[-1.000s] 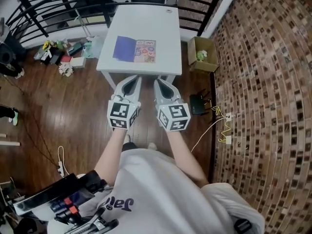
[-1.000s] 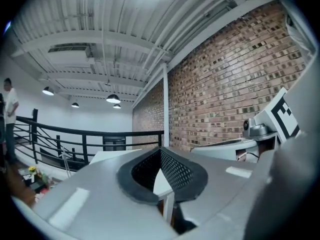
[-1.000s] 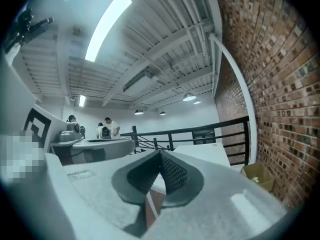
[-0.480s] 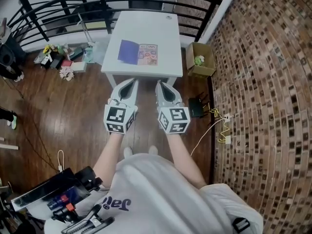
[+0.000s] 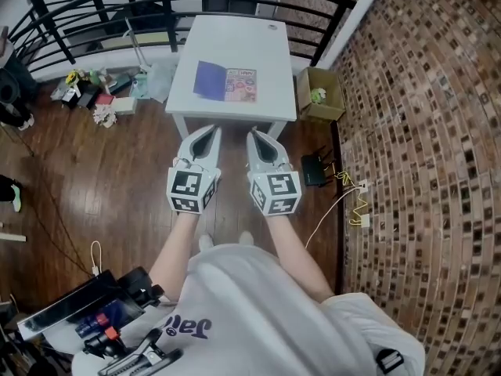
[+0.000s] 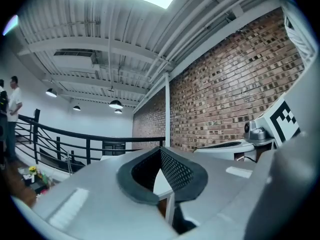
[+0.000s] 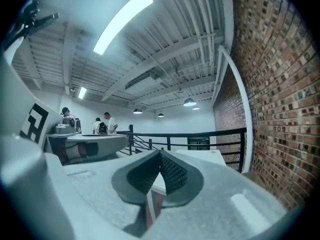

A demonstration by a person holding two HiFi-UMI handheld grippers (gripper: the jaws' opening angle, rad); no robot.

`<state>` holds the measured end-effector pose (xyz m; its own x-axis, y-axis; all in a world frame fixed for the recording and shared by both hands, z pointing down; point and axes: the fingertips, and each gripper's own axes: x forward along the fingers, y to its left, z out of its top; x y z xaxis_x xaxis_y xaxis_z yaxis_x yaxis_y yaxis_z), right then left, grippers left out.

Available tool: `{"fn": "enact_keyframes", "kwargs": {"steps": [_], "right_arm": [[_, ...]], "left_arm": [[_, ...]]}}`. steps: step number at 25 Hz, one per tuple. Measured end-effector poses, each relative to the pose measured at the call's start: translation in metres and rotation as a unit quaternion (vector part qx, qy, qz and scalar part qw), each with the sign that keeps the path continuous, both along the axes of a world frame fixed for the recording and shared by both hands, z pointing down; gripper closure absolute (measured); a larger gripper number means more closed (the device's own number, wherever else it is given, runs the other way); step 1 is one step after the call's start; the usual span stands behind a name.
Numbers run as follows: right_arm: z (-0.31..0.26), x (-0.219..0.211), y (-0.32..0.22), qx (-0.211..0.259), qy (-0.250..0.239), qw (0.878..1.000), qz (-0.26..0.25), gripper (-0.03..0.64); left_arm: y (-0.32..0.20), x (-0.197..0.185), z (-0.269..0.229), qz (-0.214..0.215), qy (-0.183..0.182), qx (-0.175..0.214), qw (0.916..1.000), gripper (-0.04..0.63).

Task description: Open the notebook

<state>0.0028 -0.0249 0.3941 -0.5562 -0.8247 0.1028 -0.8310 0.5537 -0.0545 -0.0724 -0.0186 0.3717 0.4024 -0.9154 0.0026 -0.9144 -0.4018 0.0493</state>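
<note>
Jaws closed on nothing, the left gripper (image 5: 207, 132) and right gripper (image 5: 258, 136) hover side by side short of the table (image 5: 235, 37) bearing the notebook (image 5: 227, 82).

Dark lettering on the shirt (image 5: 192, 327) shows upside down, unreadable. Print on the notebook (image 5: 227, 82) on the table (image 5: 235, 37) is too small.

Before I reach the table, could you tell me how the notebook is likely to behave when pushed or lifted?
The notebook lies flat and looks thin, so it is probably light and floppy. On the smooth white table, it may slide when pushed rather than open. It seems unlikely to roll or tip.
</note>
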Motion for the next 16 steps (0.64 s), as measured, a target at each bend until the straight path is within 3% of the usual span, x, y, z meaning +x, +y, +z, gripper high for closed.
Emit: {"fn": "enact_keyframes", "kwargs": {"steps": [10,16], "right_arm": [[0.0,0.018,-0.008,0.001,-0.011,0.999,0.038,0.626],[0.001,0.011,-0.015,-0.003,-0.017,0.999,0.031,0.626]], "left_arm": [[-0.001,0.002,0.002,0.004,-0.002,-0.004,1.0,0.578],[-0.004,-0.009,0.006,-0.009,-0.001,-0.014,0.9999,0.578]]}}
